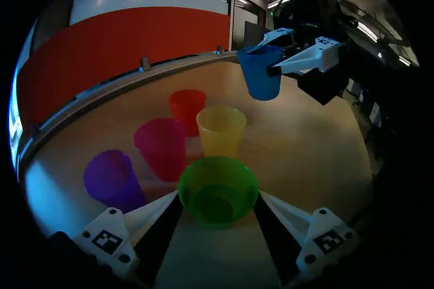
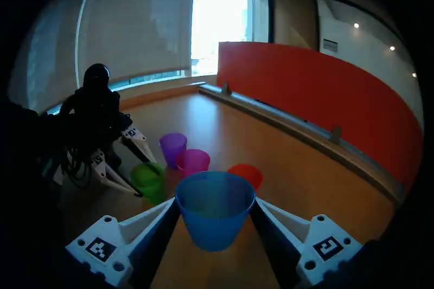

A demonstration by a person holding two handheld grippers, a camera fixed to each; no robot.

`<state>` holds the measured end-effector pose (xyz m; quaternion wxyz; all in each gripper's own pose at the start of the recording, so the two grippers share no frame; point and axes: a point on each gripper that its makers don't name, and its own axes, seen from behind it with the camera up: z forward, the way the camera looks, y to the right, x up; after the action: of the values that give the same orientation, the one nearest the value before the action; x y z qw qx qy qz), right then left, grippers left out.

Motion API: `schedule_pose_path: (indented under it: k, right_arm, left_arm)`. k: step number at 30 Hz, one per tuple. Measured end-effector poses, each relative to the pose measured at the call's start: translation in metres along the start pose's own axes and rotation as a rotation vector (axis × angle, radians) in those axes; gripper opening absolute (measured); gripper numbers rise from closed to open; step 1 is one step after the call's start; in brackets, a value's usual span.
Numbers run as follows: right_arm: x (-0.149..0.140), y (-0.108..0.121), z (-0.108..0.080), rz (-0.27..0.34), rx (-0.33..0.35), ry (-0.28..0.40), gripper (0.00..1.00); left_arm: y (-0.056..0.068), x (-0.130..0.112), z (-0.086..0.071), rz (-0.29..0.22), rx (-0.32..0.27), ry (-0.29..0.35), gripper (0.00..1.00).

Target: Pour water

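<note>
Green cup (image 1: 218, 191) sits clamped between the fingers of the left gripper (image 1: 217, 197), low over the surface (image 1: 304, 142). The right gripper (image 2: 215, 205) pinches the blue cup (image 2: 215, 213) aloft. Tilted off-line, it would likely spill water onto the yellow cup (image 1: 221, 129).

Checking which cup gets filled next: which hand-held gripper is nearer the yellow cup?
Left. The left hand-held gripper, holding the green cup, sits just in front of the yellow cup; the right hand-held gripper, holding the blue cup, is up in the air farther off.

Six cups: blue (image 1: 260, 75), green (image 1: 218, 191), yellow (image 1: 221, 129), red (image 1: 187, 107), pink (image 1: 161, 148), purple (image 1: 111, 178); two tongs, left (image 1: 218, 196) and right (image 2: 215, 202).
</note>
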<state>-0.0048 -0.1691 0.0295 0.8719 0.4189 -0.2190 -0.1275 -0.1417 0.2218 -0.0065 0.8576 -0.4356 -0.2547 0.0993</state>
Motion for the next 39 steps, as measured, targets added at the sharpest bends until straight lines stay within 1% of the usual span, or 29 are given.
schedule_pose_path:
  k: [4, 8, 9, 12, 15, 18, 21, 27, 33, 39]
  right_arm:
    - [-0.001, -0.002, 0.002, -0.002, 0.003, -0.001, 0.9]
    - [-0.001, -0.003, 0.002, -0.001, 0.004, 0.0, 0.9]
    - [-0.001, -0.003, 0.003, 0.0, 0.004, 0.001, 0.9]
    - [-0.005, -0.004, 0.004, 0.005, 0.006, -0.006, 0.9]
    - [-0.012, -0.005, 0.005, 0.009, 0.006, -0.02, 0.9]
    - [-0.021, -0.005, 0.009, 0.014, 0.008, -0.037, 0.9]
    - [-0.028, -0.007, 0.013, 0.022, 0.012, -0.054, 0.9]
    - [-0.043, -0.009, 0.018, 0.036, 0.018, -0.083, 0.9]
    - [-0.06, -0.01, 0.022, 0.05, 0.018, -0.124, 0.9]
    - [-0.073, -0.01, 0.024, 0.06, 0.018, -0.151, 0.9]
  left_arm:
    - [0.0, 0.0, -0.002, -0.009, -0.001, -0.006, 0.88]
    - [-0.001, 0.003, -0.004, -0.02, -0.002, -0.004, 0.96]
    - [-0.001, 0.003, -0.005, -0.021, -0.002, -0.003, 0.96]
    - [-0.002, 0.001, -0.008, -0.013, 0.003, -0.012, 0.97]
    - [-0.003, -0.002, -0.011, 0.007, 0.013, -0.027, 0.97]
    - [-0.003, -0.005, -0.017, 0.03, 0.024, -0.036, 0.97]
    - [-0.002, -0.006, -0.024, 0.038, 0.03, -0.041, 0.97]
    - [-0.005, -0.005, -0.038, 0.028, 0.053, -0.029, 0.97]
    - [-0.008, 0.002, -0.053, 0.02, 0.078, 0.0, 0.97]
    - [-0.01, 0.01, -0.064, 0.01, 0.095, 0.025, 0.97]
